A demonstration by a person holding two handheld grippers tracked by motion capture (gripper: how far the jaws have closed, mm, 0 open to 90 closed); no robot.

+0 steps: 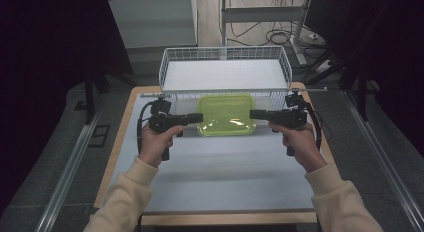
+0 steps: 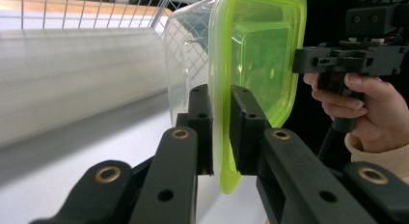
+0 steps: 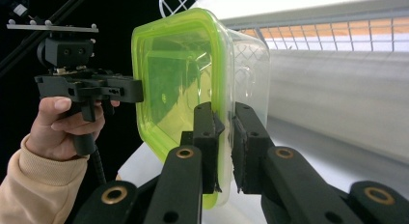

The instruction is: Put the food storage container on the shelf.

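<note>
Two hand-held grippers, one box held level between them.
You have the left hand-held gripper [image 1: 199, 117] clamped on one short end of the box [image 1: 226, 115] rim and the right hand-held gripper [image 1: 253, 114] clamped on the other, so its long axis runs straight from jaw to jaw, with neither hand nearer. The box hangs above the bench [image 1: 220, 167], and the basket [image 1: 170, 62] lies just beyond it, ahead of both hand-held grippers. No label or writing can be read on the green lid [image 2: 260, 50].
</note>
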